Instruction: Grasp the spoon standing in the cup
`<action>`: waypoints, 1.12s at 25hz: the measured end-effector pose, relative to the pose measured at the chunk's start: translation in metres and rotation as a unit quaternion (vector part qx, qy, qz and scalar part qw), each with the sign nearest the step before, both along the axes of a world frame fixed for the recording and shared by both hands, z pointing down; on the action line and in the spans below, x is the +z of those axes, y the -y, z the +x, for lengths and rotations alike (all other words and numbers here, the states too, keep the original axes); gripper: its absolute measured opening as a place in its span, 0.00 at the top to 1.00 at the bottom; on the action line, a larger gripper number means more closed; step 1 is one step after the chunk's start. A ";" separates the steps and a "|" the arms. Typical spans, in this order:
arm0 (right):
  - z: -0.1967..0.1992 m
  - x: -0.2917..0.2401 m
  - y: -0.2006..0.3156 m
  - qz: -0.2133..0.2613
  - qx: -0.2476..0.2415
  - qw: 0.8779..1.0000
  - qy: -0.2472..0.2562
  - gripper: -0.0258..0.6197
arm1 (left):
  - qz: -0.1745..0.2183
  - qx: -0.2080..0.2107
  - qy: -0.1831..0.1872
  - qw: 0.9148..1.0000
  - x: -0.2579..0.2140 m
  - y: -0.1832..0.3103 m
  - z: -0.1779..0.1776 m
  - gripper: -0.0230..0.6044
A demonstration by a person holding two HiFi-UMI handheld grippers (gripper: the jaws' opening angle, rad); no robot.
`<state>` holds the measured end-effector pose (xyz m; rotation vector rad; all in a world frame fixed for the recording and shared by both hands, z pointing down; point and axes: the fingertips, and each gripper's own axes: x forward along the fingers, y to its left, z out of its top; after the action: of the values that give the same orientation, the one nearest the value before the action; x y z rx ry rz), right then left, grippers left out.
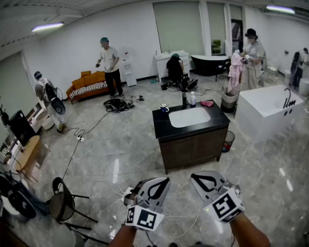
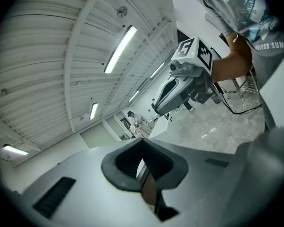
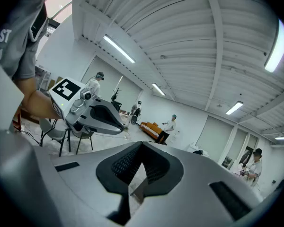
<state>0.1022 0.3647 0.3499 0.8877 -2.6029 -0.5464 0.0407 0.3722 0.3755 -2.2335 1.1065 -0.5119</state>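
A small cup point(image 1: 164, 108) stands on the far left corner of a dark cabinet top point(image 1: 162, 125) with a white basin point(image 1: 188, 117), a few steps ahead. It is too small to make out a spoon in it. My left gripper point(image 1: 165, 180) and right gripper point(image 1: 194, 177) are raised side by side at the bottom of the head view, far from the cup. Both are shut with nothing between the jaws. The left gripper point(image 2: 142, 150) view points at the ceiling and shows the right gripper point(image 2: 157, 109). The right gripper point(image 3: 141, 148) view shows the left gripper point(image 3: 120, 128).
Two bottles point(image 1: 188, 99) and a pink cloth point(image 1: 206, 103) lie at the counter's back. A black chair point(image 1: 62, 202) and floor cables point(image 1: 105, 184) are at my left. A white bathtub point(image 1: 268, 109) and a bin point(image 1: 228, 140) stand right. Several people are farther back.
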 end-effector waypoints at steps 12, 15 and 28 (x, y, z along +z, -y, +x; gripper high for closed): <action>0.001 0.006 0.003 -0.009 0.002 1.000 0.002 0.91 | -0.005 0.000 0.002 1.000 0.006 0.003 0.000 0.96; 0.003 0.011 0.003 -0.019 0.001 1.000 0.004 0.91 | -0.008 -0.001 0.003 1.000 0.007 0.002 0.002 0.96; 0.048 0.013 0.021 -0.029 -0.010 0.999 0.031 0.91 | -0.022 -0.023 0.015 0.999 0.018 0.021 0.040 0.96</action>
<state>0.1498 0.3438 0.3630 0.8753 -2.6715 -0.4527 0.0803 0.3509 0.3940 -2.2346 1.1429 -0.5930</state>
